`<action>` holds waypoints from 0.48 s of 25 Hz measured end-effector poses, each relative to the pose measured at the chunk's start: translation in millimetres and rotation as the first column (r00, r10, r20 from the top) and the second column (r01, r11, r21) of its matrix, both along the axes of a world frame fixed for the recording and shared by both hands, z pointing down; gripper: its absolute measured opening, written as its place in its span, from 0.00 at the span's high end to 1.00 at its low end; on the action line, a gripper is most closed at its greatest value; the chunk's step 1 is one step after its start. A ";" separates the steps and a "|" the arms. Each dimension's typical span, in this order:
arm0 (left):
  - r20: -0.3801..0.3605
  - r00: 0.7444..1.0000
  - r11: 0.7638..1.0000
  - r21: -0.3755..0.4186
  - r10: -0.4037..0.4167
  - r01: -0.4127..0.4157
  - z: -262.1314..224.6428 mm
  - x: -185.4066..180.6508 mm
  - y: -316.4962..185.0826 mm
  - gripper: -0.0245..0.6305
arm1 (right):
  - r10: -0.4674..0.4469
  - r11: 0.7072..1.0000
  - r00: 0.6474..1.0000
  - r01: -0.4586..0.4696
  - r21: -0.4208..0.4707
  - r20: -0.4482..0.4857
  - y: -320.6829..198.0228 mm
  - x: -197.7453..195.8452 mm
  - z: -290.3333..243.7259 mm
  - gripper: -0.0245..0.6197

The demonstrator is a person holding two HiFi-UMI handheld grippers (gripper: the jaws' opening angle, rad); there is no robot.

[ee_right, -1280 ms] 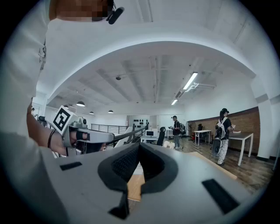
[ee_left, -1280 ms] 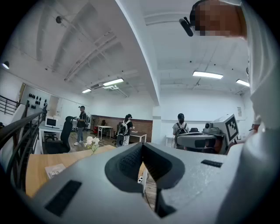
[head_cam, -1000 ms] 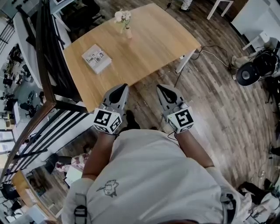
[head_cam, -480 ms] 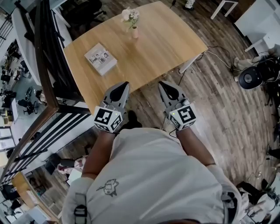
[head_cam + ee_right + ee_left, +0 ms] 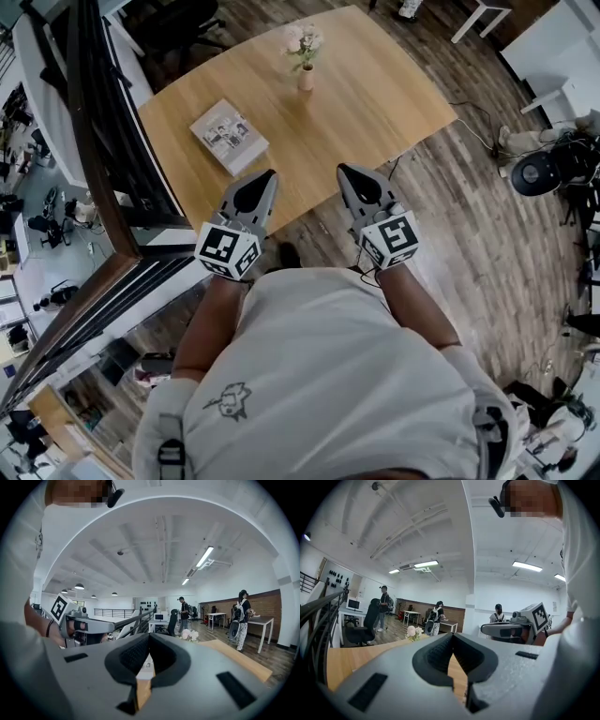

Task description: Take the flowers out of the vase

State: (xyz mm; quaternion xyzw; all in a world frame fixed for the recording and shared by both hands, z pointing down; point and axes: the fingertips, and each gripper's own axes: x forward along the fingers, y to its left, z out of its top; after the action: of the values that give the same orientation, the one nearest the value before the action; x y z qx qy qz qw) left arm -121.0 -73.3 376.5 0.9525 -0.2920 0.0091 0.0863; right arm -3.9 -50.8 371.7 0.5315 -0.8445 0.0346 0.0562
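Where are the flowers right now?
In the head view, the flowers stand in a small vase toward the far side of the wooden table, to the right of the book and beyond it.

Ahead of my jaws I see a light wooden surface [image 5: 375, 94] standing on a dark plank floor [image 5: 487, 244]. A black railing [image 5: 98, 159] runs left of the jaws. Beyond them are a brick wall [image 5: 276, 606], an office chair [image 5: 365, 623] and a white ceiling [image 5: 159, 541] with strip lights [image 5: 206, 557].
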 end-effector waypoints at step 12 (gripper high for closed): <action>-0.005 1.000 1.000 -0.016 0.009 -0.009 8.4 -14.4 -40.3 0.96 | 0.015 1.000 1.000 -0.015 -0.013 0.020 -45.1 -13.5 5.4 0.95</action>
State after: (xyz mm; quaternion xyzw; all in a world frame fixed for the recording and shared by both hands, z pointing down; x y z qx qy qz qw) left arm -135.4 -113.6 384.9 0.9531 -0.2874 0.0093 0.0946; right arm -17.4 -95.9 377.1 0.5370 -0.8408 0.0458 0.0509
